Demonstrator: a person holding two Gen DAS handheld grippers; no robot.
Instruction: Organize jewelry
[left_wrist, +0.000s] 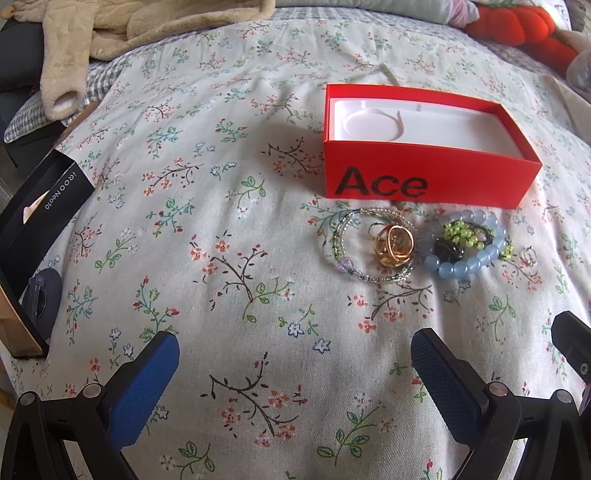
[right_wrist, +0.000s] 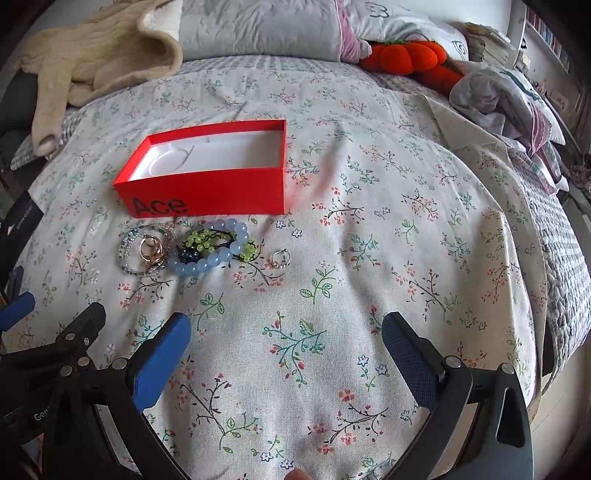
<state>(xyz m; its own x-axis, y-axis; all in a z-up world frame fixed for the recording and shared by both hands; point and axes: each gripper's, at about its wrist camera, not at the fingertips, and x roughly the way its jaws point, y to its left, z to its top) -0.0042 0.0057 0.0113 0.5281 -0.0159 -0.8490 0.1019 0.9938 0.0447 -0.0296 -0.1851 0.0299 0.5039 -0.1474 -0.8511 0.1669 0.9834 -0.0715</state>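
Note:
An open red "Ace" box (left_wrist: 424, 177) with an empty white liner sits on the floral bedspread; it also shows in the right wrist view (right_wrist: 221, 192). In front of it lie a thin beaded bracelet (left_wrist: 341, 243) (right_wrist: 127, 254), gold rings (left_wrist: 393, 245) (right_wrist: 151, 249), a blue bead bracelet (left_wrist: 465, 260) (right_wrist: 207, 260), a green bead string (left_wrist: 460, 232) (right_wrist: 201, 240) and a small silver ring (left_wrist: 529, 256) (right_wrist: 280, 258). My left gripper (left_wrist: 295, 350) is open and empty, short of the jewelry. My right gripper (right_wrist: 286, 330) is open and empty, to the right of it.
A black phone box (left_wrist: 40, 206) and a dark pouch (left_wrist: 42, 295) lie at the left bed edge. A beige plush garment (right_wrist: 99, 62), pillows (right_wrist: 258, 29), an orange plush pumpkin (right_wrist: 410, 55) and crumpled clothes (right_wrist: 509, 107) lie at the far and right sides.

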